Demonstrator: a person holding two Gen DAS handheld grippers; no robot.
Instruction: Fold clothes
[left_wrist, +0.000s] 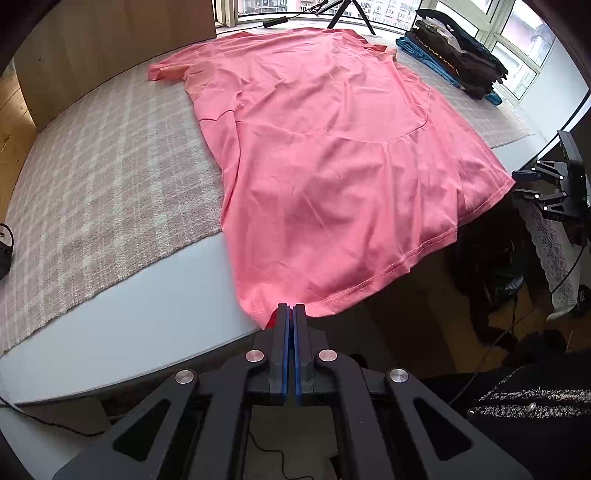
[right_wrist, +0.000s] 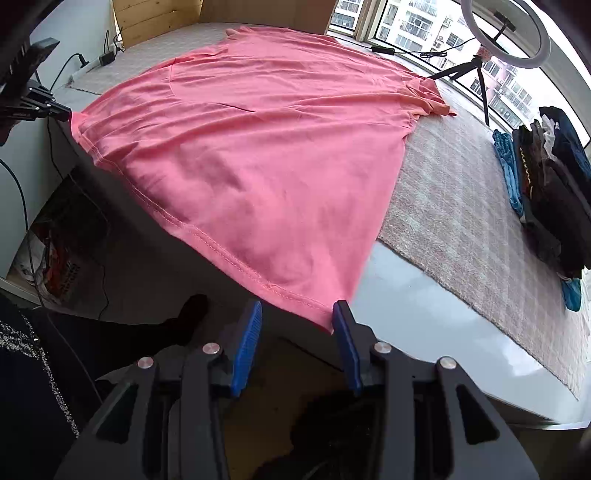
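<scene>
Left wrist view: the left gripper (left_wrist: 290, 308) has its jaws clenched on the near hem corner of one coral-pink cotton T-shirt (left_wrist: 325, 155), which spreads away ahead of the jaws over a grey-and-white checked woven mat (left_wrist: 103, 177) on a smooth pale grey table (left_wrist: 140, 325). The hem hangs over the table's near edge, right of the jaws. Left of the jaws the table and mat lie bare. Far ahead to the right sits one stack of folded dark and blue clothes (left_wrist: 458, 59), well apart from the shirt.

Right wrist view: the right gripper (right_wrist: 297, 314) is released, its two blue pads wide apart, with the shirt's other hem corner (right_wrist: 325, 314) just inside the right pad. The shirt (right_wrist: 258, 147) fans out ahead and to the left. Right of the jaws, bare table (right_wrist: 424, 314) and mat (right_wrist: 461, 221) run to the stack (right_wrist: 546, 184). One white ring light on a black tripod (right_wrist: 506, 33) stands far ahead by the window
</scene>
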